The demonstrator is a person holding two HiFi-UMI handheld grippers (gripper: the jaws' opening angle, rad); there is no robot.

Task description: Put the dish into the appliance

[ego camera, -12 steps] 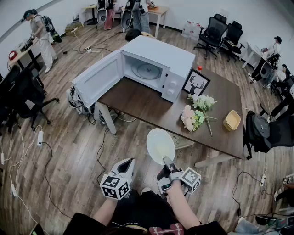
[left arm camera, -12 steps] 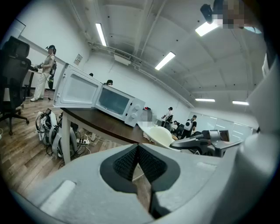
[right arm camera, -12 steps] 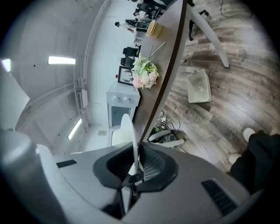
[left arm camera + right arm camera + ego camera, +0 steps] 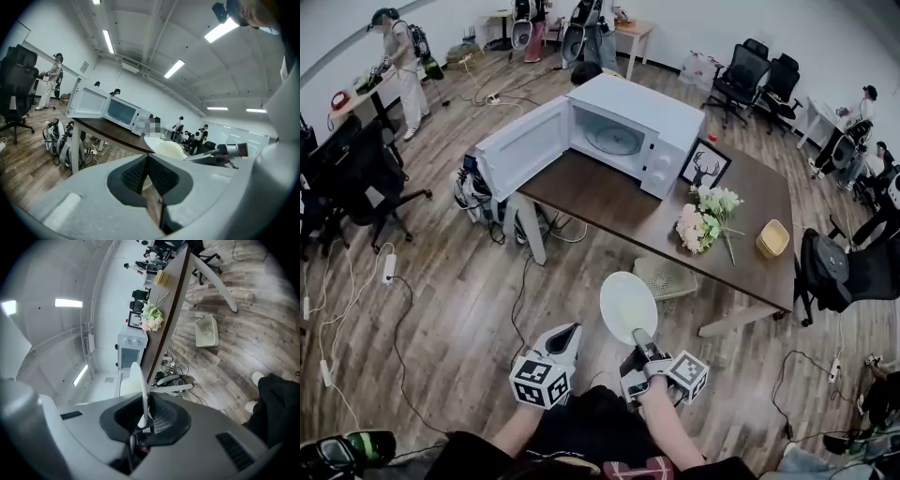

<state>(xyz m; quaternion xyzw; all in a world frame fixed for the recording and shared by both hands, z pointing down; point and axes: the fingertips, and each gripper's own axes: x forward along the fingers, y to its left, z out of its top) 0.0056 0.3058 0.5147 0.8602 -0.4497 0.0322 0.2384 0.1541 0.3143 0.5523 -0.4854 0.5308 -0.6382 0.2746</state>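
Right gripper (image 4: 638, 336) clamped on the dish (image 4: 627, 305) rim; left gripper (image 4: 569, 332) closed, empty; open microwave (image 4: 630, 127) well apart.

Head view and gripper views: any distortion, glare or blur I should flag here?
Head view: strong fisheye, the floor planks curve, but the plate is sharp and evenly lit. Left gripper view: the ceiling lights blow out, and a mosaic patch sits beside the microwave. Right gripper view: rolled sideways with dark corners, the plate seen edge-on and close up.
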